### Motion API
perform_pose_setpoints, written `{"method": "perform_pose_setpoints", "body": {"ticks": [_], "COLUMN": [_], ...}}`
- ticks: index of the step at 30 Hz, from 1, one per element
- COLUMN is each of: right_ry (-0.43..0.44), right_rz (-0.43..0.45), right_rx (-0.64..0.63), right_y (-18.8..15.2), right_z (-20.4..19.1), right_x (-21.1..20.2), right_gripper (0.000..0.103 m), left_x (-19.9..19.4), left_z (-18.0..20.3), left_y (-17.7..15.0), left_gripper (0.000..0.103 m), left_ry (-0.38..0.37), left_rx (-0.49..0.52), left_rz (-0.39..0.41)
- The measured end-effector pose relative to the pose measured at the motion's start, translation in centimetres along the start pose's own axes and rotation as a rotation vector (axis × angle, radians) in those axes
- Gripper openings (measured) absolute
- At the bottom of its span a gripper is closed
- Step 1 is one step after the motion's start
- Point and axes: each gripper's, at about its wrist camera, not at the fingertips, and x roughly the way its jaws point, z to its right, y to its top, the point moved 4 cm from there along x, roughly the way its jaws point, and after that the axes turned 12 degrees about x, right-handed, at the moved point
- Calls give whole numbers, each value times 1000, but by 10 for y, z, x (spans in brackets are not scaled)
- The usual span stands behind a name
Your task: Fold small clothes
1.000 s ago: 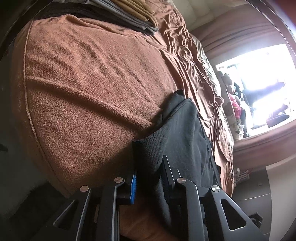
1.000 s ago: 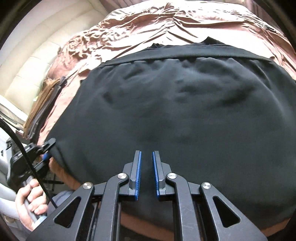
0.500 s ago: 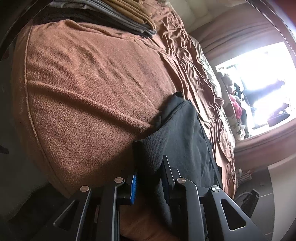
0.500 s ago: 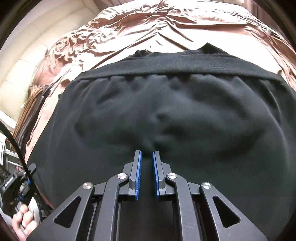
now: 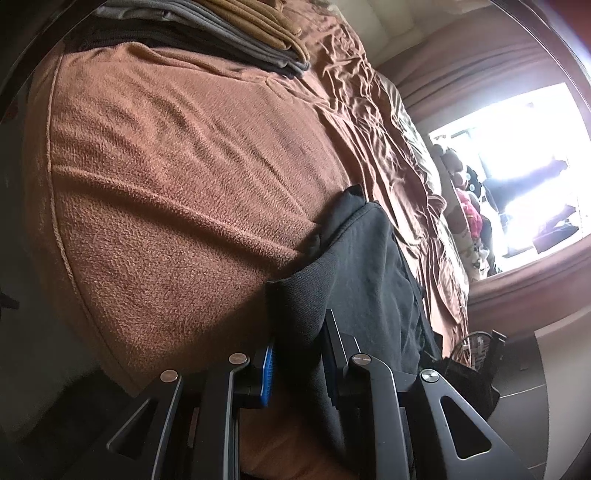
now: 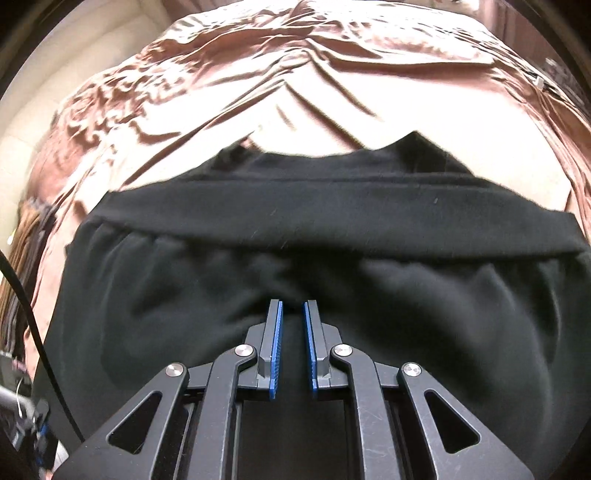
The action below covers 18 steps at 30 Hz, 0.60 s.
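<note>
The black garment point(image 6: 332, 295) lies spread across the bed, on top of a brown fleece blanket point(image 5: 177, 192). Its thick ribbed band point(image 6: 332, 218) runs side to side across the far part of the cloth in my right view, and below that band the fabric gathers into soft wrinkles.

My left hand-held gripper point(image 5: 295, 354) has a corner of the garment's edge pinched between its jaws. The jaws stand only a little apart, held there by the thickness of the bunched cloth, with the blue pad point(image 5: 267, 373) on one side pressed against it. From that pinch the cloth runs away toward the far side of the bed.

My right hand-held gripper point(image 6: 293, 332) sits low over the middle of the garment with its jaws almost together, only a narrow slot between the blue pads point(image 6: 276, 350). The tips sit at a small pucker in the cloth just below the band, and I cannot tell whether any fabric is actually caught between them.

Beyond the garment the bed is covered in a shiny, crumpled brown sheet point(image 6: 295, 81). A stack of folded clothes point(image 5: 236, 33), tan on grey on dark, sits at the far end of the blanket. A bright window point(image 5: 517, 166) lies off past the bed, with soft toys point(image 5: 465, 206) in front of it.
</note>
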Motion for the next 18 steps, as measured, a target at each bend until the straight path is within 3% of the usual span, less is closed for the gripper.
{"method": "perform_pose_setpoints", "body": {"ticks": [13,18], "right_ry": [-29,29], "right_rz": [9,-11], "right_rx": [-3,34], "right_y": [23,17], "right_z": [-9,-6], "right_x": [22,1], "right_gripper": [5,5], "left_x": [8,11], "left_z": [-3,-7], "left_y": [0,-2], "left_gripper": [23,24], "left_ry": [-16,-14], "left_rx": [-22,-41], "left_rz": [-37,-65]}}
